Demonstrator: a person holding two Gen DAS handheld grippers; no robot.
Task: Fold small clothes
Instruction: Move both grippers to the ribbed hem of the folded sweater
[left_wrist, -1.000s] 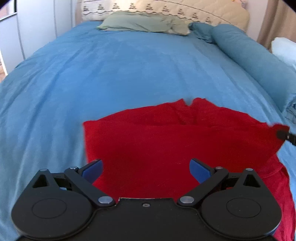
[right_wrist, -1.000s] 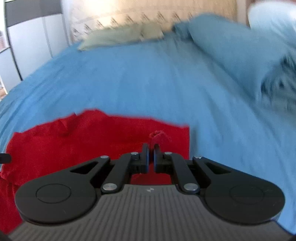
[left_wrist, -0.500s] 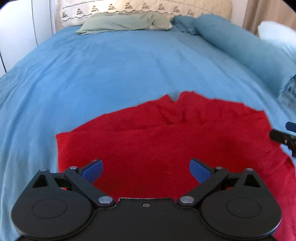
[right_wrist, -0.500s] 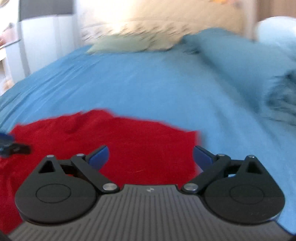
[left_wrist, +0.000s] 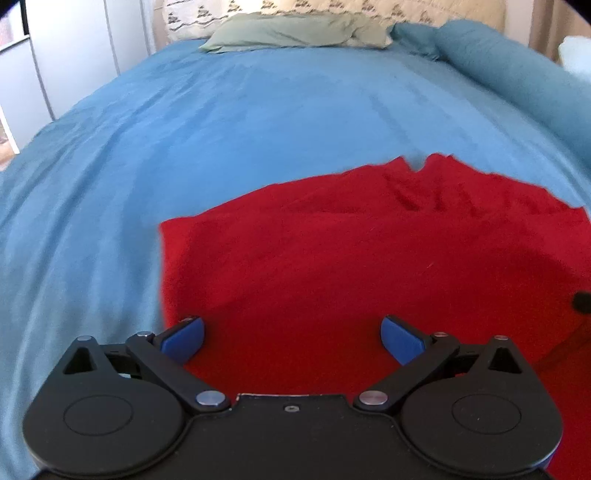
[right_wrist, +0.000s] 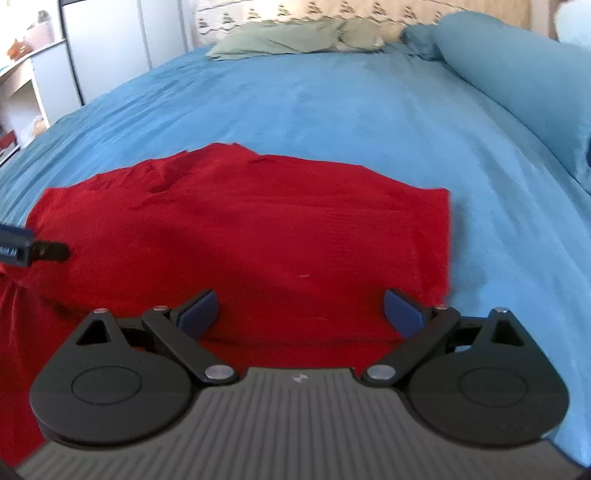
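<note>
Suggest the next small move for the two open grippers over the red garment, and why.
Probably lower both grippers to pinch its near edge. The left gripper and right gripper are open and empty, and the red garment lies folded once on the blue bedspread.

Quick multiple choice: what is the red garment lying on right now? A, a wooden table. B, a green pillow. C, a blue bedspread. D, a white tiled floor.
C: the red garment lies spread on the blue bedspread, while the green pillow sits far off at the head of the bed, apart from it.
</note>
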